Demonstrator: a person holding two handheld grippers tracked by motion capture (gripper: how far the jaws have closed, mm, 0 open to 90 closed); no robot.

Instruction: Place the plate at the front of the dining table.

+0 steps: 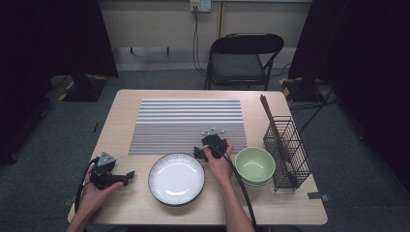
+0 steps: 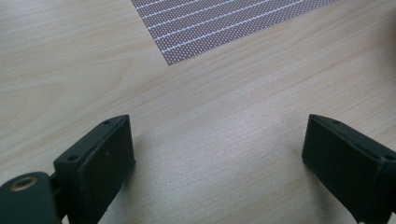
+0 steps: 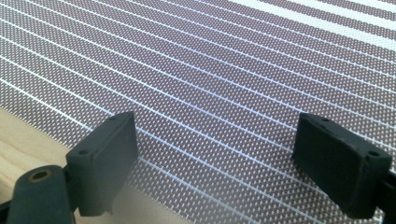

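Note:
My left gripper (image 1: 126, 177) lies low near the table's front left, held by a hand, just left of the plate (image 1: 176, 180). In the left gripper view its jaws (image 2: 217, 140) stand wide open over bare wood with nothing between them, and a corner of the striped placemat (image 2: 224, 23) lies ahead. A hand holds my right gripper (image 1: 210, 144) at the placemat's (image 1: 188, 123) front edge, between the plate and the green bowl (image 1: 255, 166). In the right gripper view the jaws (image 3: 215, 135) are open and empty over the striped placemat (image 3: 224, 70).
The white plate has a dark rim and lies empty at the front middle. A black wire basket (image 1: 287, 154) holding brown chopsticks (image 1: 270, 123) stands at the right edge beside the bowl. A black folding chair (image 1: 241, 60) stands beyond the table's far side.

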